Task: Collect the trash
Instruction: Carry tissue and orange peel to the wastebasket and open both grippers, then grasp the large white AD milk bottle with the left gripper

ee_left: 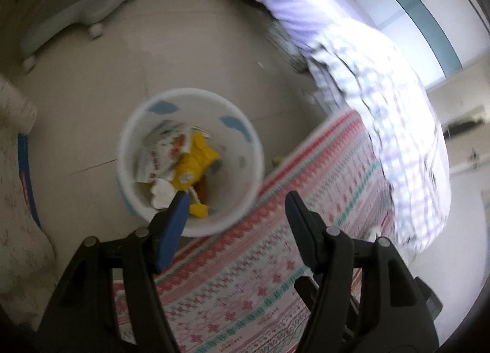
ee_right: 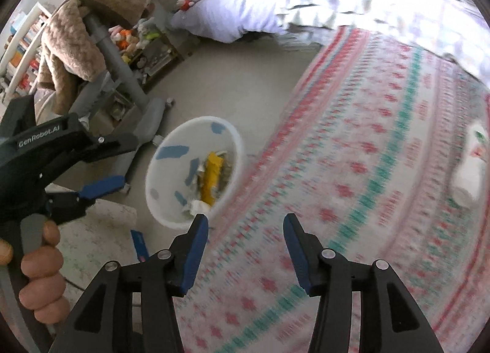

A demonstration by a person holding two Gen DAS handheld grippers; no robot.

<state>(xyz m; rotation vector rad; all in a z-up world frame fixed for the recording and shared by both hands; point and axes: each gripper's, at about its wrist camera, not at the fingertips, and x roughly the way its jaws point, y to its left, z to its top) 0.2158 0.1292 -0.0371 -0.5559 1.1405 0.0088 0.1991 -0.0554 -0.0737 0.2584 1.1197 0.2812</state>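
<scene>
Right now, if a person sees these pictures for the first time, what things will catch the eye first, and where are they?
First comes the white bin on the floor beside the bed, with a yellow wrapper and other packets inside. Next is the patterned bedspread, red and green, filling the right side. Both the left gripper and the right gripper are open and hold nothing.

Two grippers: the left gripper (ee_left: 237,200) and the right gripper (ee_right: 245,224), each with two fingers spread apart. One white bin (ee_left: 190,102) ahead of the left jaws, holding one yellow wrapper (ee_left: 196,160), one white printed wrapper (ee_left: 159,154) and one crumpled white tissue (ee_left: 160,193). One patterned bed cover (ee_right: 367,169) under the right jaws. One hand (ee_right: 43,276) left of them.
</scene>
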